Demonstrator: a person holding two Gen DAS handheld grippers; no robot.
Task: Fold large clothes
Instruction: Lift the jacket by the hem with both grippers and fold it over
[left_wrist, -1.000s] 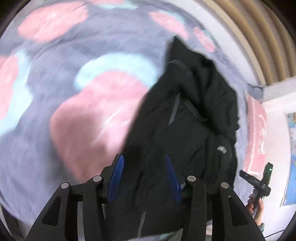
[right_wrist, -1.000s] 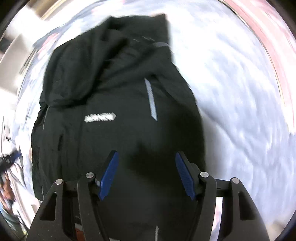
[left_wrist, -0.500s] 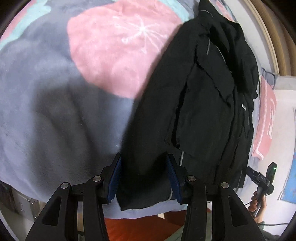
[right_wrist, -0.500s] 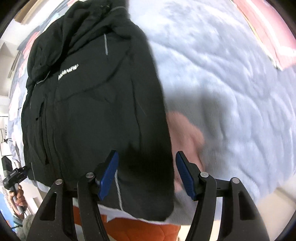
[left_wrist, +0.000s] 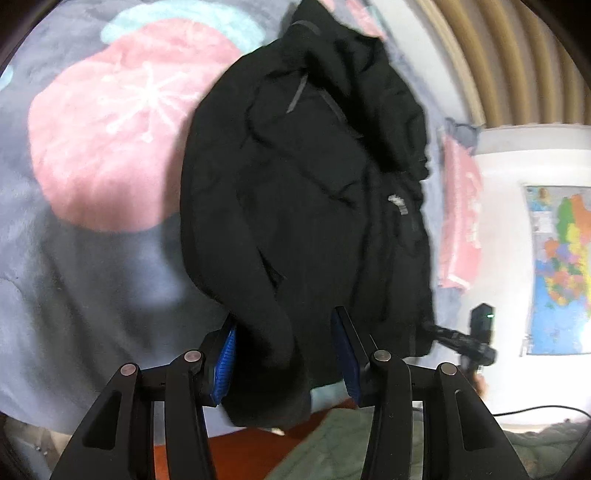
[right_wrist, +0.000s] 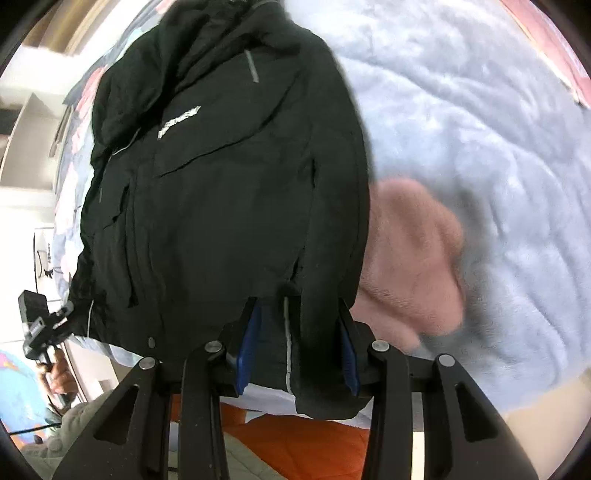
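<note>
A black jacket (left_wrist: 306, 206) lies on a bed covered by a grey-blue blanket (left_wrist: 92, 280) with large pink patches. Its hem hangs over the near edge of the bed, and its hood end points toward the far edge.

The left claw (left_wrist: 286, 356) is spread wide; a hanging fold of the jacket, perhaps a sleeve, passes between its blue pads (left_wrist: 226, 356) and touches the left one, but nothing is pinched. The right claw (right_wrist: 297, 354) is also spread, and the hem corner with a thin grey stripe (right_wrist: 287, 347) sits between its fingers without being squeezed.

The jacket's white chest logo (right_wrist: 179, 122) faces up. A pink patch (right_wrist: 410, 258) of the blanket lies just beside the jacket's right side. Under the near edge of the bed, an orange cloth (right_wrist: 314, 439) shows.
</note>
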